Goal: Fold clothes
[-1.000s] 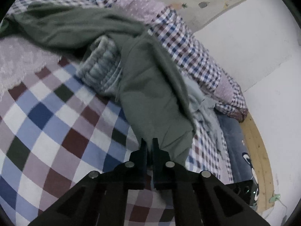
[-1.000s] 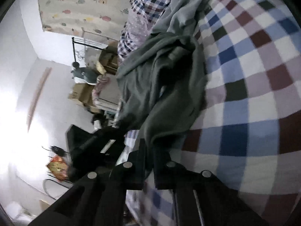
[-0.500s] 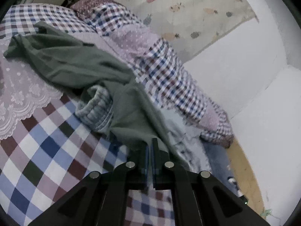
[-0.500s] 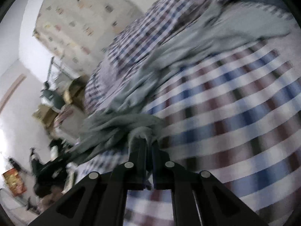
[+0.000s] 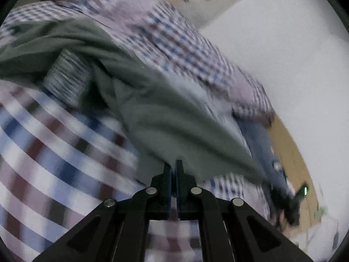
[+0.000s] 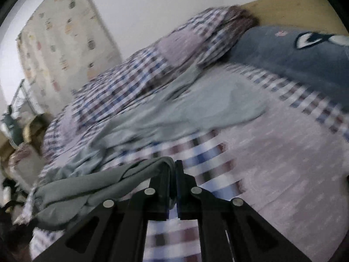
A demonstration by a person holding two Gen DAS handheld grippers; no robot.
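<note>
— Where do you stand with the green garment [image 5: 174,118]?

— You have it pinched in both grippers. Your left gripper [image 5: 173,166] is pressed together on an edge of it, with the cloth running away across the checked bed [image 5: 50,144] and over a rolled striped piece [image 5: 67,78]. Your right gripper [image 6: 172,166] is pinching another bunched part of the same garment [image 6: 91,187], which trails off to the left of the bed's edge.

— What could go wrong?

— You hold only thin edges, so a sharp pull could slip the cloth out of either pinch. The garment drapes over the striped roll; dragging it could carry that roll along. The pale grey garment [image 6: 196,109] lying beside the checked quilt [image 6: 130,80] could snag too. Both views are blurred, so I cannot tell how much cloth sits between the fingers.
</note>
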